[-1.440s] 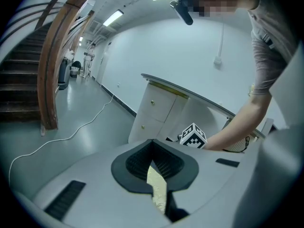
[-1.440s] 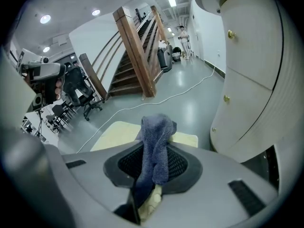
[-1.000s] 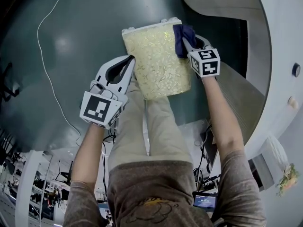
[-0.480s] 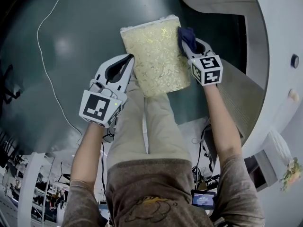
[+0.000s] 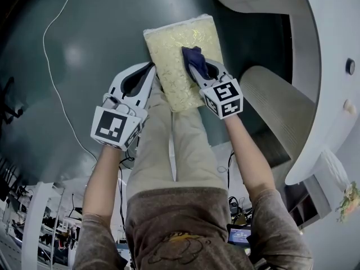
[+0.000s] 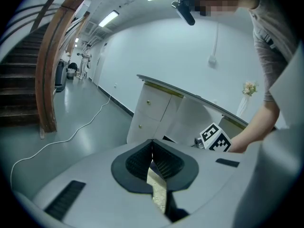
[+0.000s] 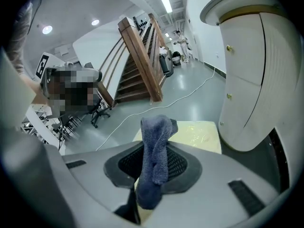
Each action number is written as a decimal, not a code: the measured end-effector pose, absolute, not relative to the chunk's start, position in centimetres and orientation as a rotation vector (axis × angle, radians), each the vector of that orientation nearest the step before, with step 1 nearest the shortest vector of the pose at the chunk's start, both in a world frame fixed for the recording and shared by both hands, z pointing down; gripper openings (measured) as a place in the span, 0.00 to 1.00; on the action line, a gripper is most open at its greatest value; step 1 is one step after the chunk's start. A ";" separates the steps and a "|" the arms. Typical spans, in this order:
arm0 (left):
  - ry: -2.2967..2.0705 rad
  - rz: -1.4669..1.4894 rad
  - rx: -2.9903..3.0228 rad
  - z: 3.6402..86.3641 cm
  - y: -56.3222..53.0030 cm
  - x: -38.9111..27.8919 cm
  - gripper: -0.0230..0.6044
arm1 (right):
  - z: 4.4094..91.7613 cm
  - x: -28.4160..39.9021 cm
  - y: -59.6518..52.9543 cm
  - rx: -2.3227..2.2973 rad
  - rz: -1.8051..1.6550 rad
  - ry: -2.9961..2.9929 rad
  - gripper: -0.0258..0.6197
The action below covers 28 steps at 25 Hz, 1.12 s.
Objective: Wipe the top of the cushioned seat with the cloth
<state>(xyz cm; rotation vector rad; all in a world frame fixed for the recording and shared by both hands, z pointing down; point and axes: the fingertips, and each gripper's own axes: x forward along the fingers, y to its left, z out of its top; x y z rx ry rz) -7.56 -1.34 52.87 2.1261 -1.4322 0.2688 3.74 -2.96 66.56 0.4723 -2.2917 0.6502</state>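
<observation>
The cushioned seat (image 5: pixel 174 41) is a pale yellow rectangular pad seen from above in the head view, over a dark teal floor. My right gripper (image 5: pixel 194 62) rests on its top, right of the middle, shut on a dark blue cloth (image 5: pixel 191 56). In the right gripper view the cloth (image 7: pixel 155 146) bunches up between the jaws, with the seat (image 7: pixel 202 134) just beyond. My left gripper (image 5: pixel 153 73) is at the seat's near left edge. Its jaws are shut, with a yellow sliver of the seat (image 6: pixel 157 194) pinched between them.
A white curved cabinet (image 5: pixel 337 66) stands close on the right, with a grey curved panel (image 5: pixel 275 103) below it. A thin white cable (image 5: pixel 53 66) trails over the floor at the left. The person's legs (image 5: pixel 174 145) are right below the seat. A wooden staircase (image 7: pixel 137 56) rises farther off.
My right gripper has slid the cloth from the seat's far right edge leftward and nearer, onto the seat top. The left gripper has stayed at the seat's left edge.
</observation>
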 end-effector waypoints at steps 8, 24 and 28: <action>-1.441 0.261 2.107 53.2 -0.1 -8.2 0.07 | 67.0 0.0 2.3 0.389 0.687 -2.307 0.18; -1.411 0.280 2.113 53.8 0.0 -8.0 0.07 | 71.2 -1.8 7.4 0.324 0.691 -2.229 0.18; -1.401 0.280 2.120 53.8 -0.2 -7.9 0.07 | 71.7 -1.4 6.9 0.344 0.680 -2.218 0.18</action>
